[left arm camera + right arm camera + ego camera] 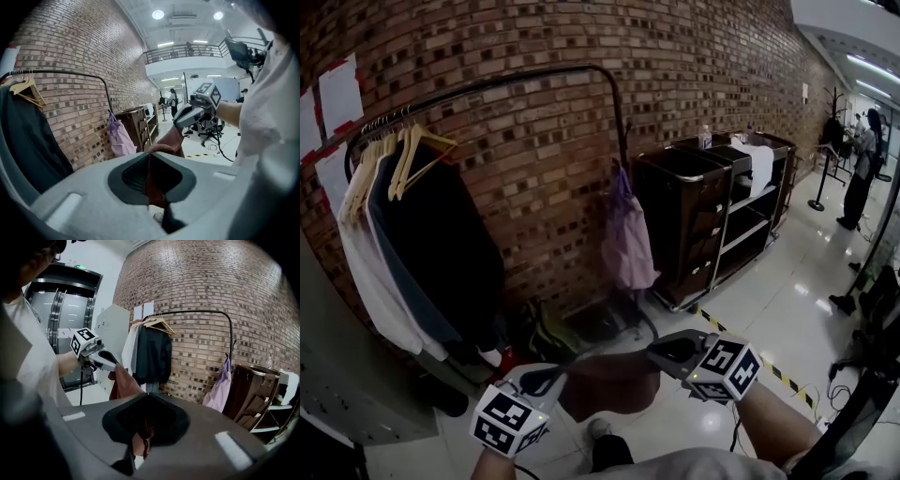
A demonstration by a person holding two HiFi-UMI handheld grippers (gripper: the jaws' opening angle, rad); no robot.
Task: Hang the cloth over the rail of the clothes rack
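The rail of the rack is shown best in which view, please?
The head view: the rail runs large across it, from the hangers to its bend. Both gripper views show it too, but smaller and from the side.

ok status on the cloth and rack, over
Left gripper and right gripper both shut on the cloth, held between them. Rail ahead, cloth not on it yet. Clothes crowd its left end, middle bare.
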